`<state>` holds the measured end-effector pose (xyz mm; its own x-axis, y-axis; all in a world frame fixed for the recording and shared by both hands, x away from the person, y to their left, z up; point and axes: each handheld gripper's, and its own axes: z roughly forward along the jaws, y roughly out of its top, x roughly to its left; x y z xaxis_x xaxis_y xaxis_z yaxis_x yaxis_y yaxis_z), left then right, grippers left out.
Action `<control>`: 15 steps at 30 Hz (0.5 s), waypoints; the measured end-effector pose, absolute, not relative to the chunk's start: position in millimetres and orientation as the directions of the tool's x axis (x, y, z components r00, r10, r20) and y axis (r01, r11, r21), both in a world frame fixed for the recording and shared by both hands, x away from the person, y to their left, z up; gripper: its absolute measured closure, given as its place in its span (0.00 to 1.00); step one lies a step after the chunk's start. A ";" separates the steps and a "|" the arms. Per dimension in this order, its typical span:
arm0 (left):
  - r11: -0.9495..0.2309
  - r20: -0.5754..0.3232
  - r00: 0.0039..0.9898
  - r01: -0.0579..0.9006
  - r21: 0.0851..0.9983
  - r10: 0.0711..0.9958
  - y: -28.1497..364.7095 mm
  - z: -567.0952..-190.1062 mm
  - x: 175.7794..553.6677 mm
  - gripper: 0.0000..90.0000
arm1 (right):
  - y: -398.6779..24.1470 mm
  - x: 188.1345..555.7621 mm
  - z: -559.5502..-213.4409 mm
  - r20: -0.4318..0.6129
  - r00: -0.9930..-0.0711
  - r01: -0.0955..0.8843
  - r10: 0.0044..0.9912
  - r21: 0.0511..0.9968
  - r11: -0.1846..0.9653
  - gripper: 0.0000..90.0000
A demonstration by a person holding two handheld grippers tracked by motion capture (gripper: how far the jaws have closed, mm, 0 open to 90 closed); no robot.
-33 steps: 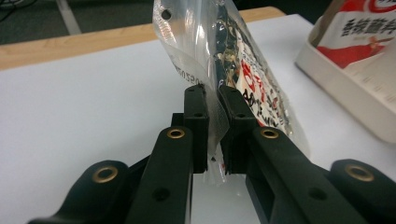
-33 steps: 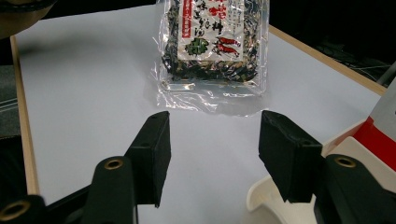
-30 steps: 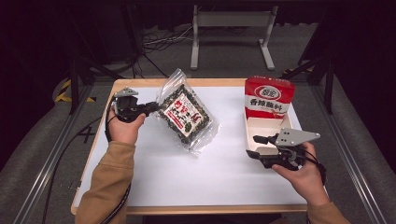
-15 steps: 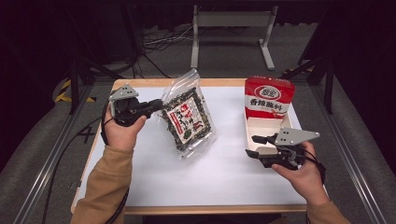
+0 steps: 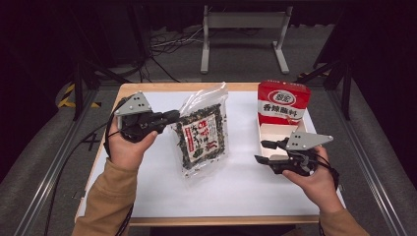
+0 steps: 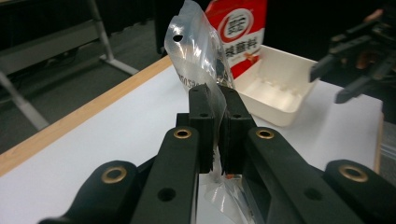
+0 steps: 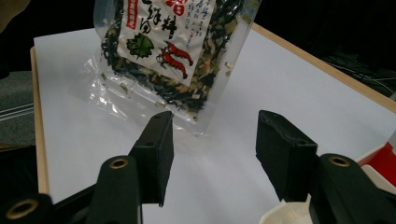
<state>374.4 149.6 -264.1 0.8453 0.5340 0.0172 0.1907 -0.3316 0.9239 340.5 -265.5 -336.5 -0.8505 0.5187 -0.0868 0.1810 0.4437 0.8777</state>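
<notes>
A clear bag of dark dried seaweed mix (image 5: 204, 140) with a red and white label hangs tilted over the white table (image 5: 236, 189), lifted by its left edge. My left gripper (image 5: 169, 118) is shut on that edge. In the left gripper view the pads pinch the clear plastic (image 6: 215, 116), and the bag's top (image 6: 196, 46) stands above them. My right gripper (image 5: 260, 151) hovers open to the right of the bag, beside the white tray (image 5: 275, 135). In the right gripper view its jaws (image 7: 212, 140) stand apart with nothing between them, and the bag (image 7: 163, 46) lies beyond.
The white tray has a red printed lid (image 5: 282, 101) standing upright at its far end, near the table's right side. The tray (image 6: 275, 93) and my right gripper (image 6: 345, 70) appear in the left gripper view. A wooden rim (image 5: 167, 87) borders the table; a metal stand (image 5: 243, 24) stands behind.
My left gripper has risen and moved a little right, lifting the bag from lying flat to hanging more upright. The right hand has stayed in place.
</notes>
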 end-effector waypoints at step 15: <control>-0.363 0.069 0.923 0.080 0.928 0.379 135.9 -253.3 355.7 0.96 | -243.2 350.3 -334.7 0.007 -0.893 0.214 0.450 0.886 0.411 0.46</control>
<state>355.7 135.9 -253.3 0.9228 0.3792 0.0688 0.0800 -0.3633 0.9282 350.3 -243.2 -334.7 -0.8932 0.4496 0.0069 0.2136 0.4106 0.8864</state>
